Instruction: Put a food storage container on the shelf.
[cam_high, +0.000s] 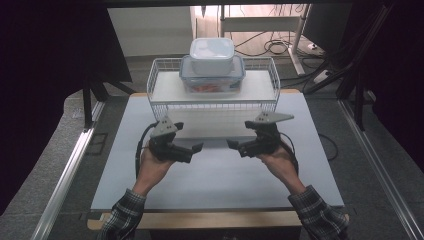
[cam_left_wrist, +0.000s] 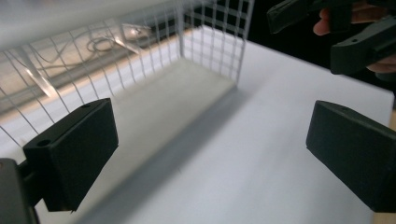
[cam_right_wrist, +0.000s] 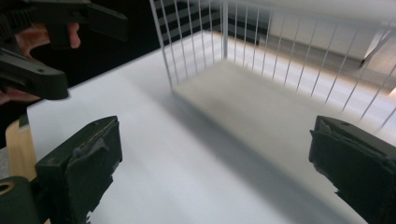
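Stage: nothing gripped yet | my left gripper (cam_high: 197, 147) and right gripper (cam_high: 232, 144): jaws apart, empty, near the wire rack (cam_high: 165, 105) | stacked containers (cam_high: 212, 67): atop rack, untouched | left: reach, grasp.

- Setting: lab or test room, not a home.
- White table (cam_high: 215, 180) ringed by black curtains (cam_high: 50, 60).
- Metal floor rails (cam_high: 65, 170); loose cables (cam_high: 272, 45) on the floor behind.
- Wire rack (cam_high: 212, 90) holding stacked plastic containers (cam_high: 212, 65).

Grey floor (cam_high: 60, 130), dark curtains (cam_high: 45, 60)
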